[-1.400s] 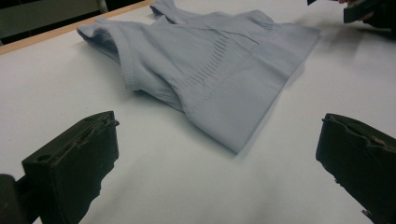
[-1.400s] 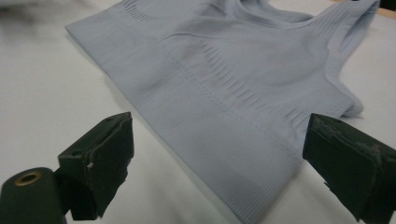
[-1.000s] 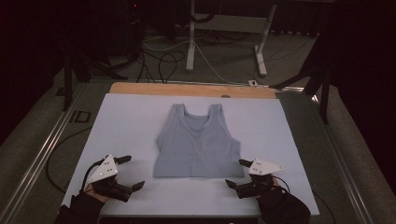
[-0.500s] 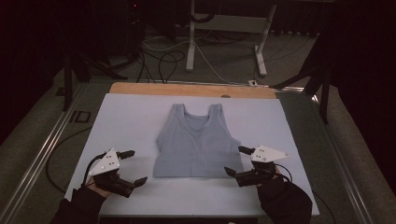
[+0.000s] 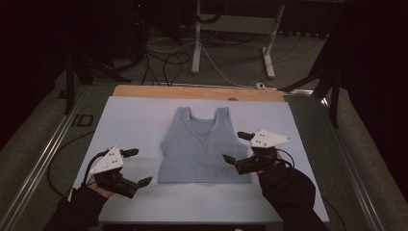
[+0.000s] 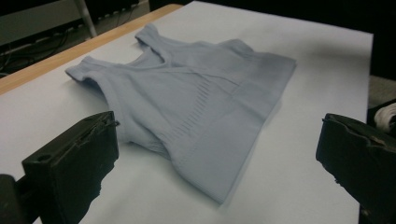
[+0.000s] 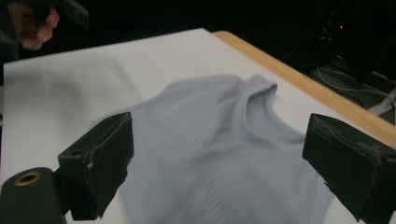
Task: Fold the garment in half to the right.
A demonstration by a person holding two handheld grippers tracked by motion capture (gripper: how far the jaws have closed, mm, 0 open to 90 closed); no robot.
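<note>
A pale blue sleeveless top [image 5: 201, 147] lies flat in the middle of the white table cover [image 5: 134, 120], straps toward the far edge. My left gripper [image 5: 137, 167] hovers open off the top's lower left corner, with bare cover between it and the cloth. My right gripper [image 5: 236, 147] is open at the top's right edge, its jaws over the side seam. The left gripper view has the top [image 6: 196, 107] spread between wide jaws. From the right gripper view the top [image 7: 224, 154] lies close below the wide jaws, slightly blurred.
A wooden strip [image 5: 197, 92] runs along the table's far edge. Metal rails [image 5: 43, 159] flank the table. On the floor beyond are cables [image 5: 168, 62] and a white stand [image 5: 231, 33]. White cover surrounds the top on all sides.
My right gripper has moved forward and left, from the table's front edge onto the top's right side. The left gripper shifted slightly forward. The top has not moved.
</note>
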